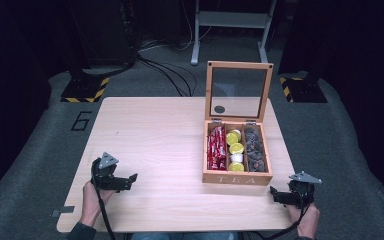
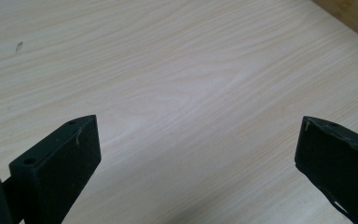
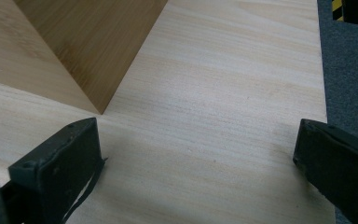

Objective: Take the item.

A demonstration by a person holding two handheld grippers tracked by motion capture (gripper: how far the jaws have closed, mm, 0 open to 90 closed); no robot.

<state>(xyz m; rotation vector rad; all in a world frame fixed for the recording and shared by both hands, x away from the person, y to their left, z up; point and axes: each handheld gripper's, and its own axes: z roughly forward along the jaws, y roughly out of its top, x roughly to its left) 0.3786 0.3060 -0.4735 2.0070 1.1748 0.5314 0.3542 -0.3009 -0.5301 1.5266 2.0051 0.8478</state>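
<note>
Open wooden box (image 1: 237, 178) (front lettered "TEA")

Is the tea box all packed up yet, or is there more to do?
Looks packed: the tea box holds red packets, yellow cups and dark pieces. Nothing is in hand: the left gripper and right gripper rest open on the table. The lid stands open, probably left to close.
</note>
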